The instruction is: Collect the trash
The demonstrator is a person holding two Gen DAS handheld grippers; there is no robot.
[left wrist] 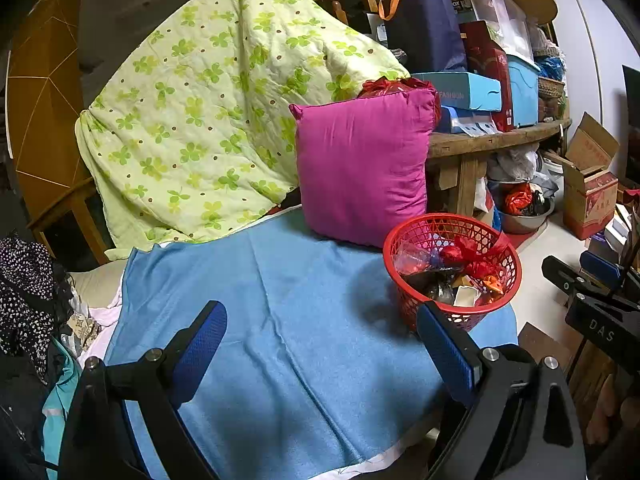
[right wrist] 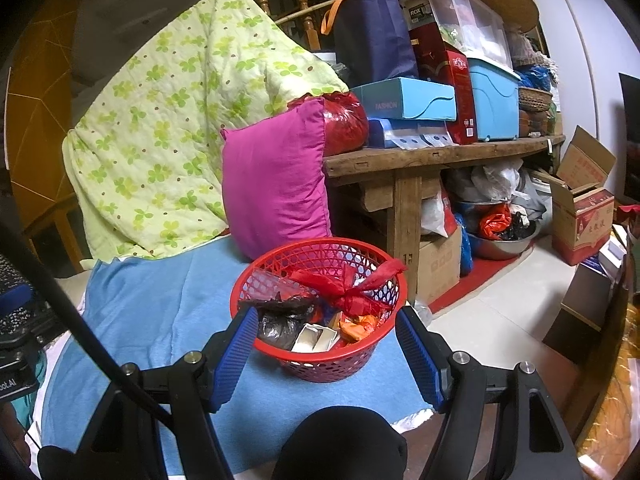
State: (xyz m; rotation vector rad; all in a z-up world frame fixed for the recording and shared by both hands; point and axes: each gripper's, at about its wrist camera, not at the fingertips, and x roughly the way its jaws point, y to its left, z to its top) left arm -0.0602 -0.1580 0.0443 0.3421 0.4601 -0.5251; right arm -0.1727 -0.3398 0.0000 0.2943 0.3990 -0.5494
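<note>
- One red basket [right wrist: 320, 316] stands upright on the blue cloth [right wrist: 160, 300], its round mouth facing up; being round, it has no long axis, and it tapers toward its base.
- In the left wrist view the same red basket [left wrist: 452, 268] sits near the right-hand edge of the blue cloth [left wrist: 280, 340], just in front of the pink cushion [left wrist: 362, 164].
- Inside the basket lies a mixed heap of trash: one knotted red plastic bag [right wrist: 352, 288] with its tied ends pointing up and to the right, one crumpled black plastic bag [right wrist: 280, 316] on the left side, one small open white box [right wrist: 314, 338] at the near rim lying on its side, and orange wrappers [right wrist: 358, 326] beside the box. Smaller pieces are too tangled to count.
- The right gripper [right wrist: 326, 350] hovers over the near rim of the basket, its two blue pads [right wrist: 232, 356] spread wide on either side of it, released and holding nothing.
- The left gripper [left wrist: 320, 350] is over the bare blue cloth, jaws also spread wide and holding nothing; its right pad [left wrist: 444, 348] shows just in front of the basket's near wall.
- One pink cushion [right wrist: 276, 184] stands upright on its edge behind the basket, leaning on the green clover-print quilt [right wrist: 160, 128].
- One wooden bench [right wrist: 440, 156] to the right carries stacked boxes and bags; one steel bowl [right wrist: 500, 240] of bags rests on the floor below it.
</note>
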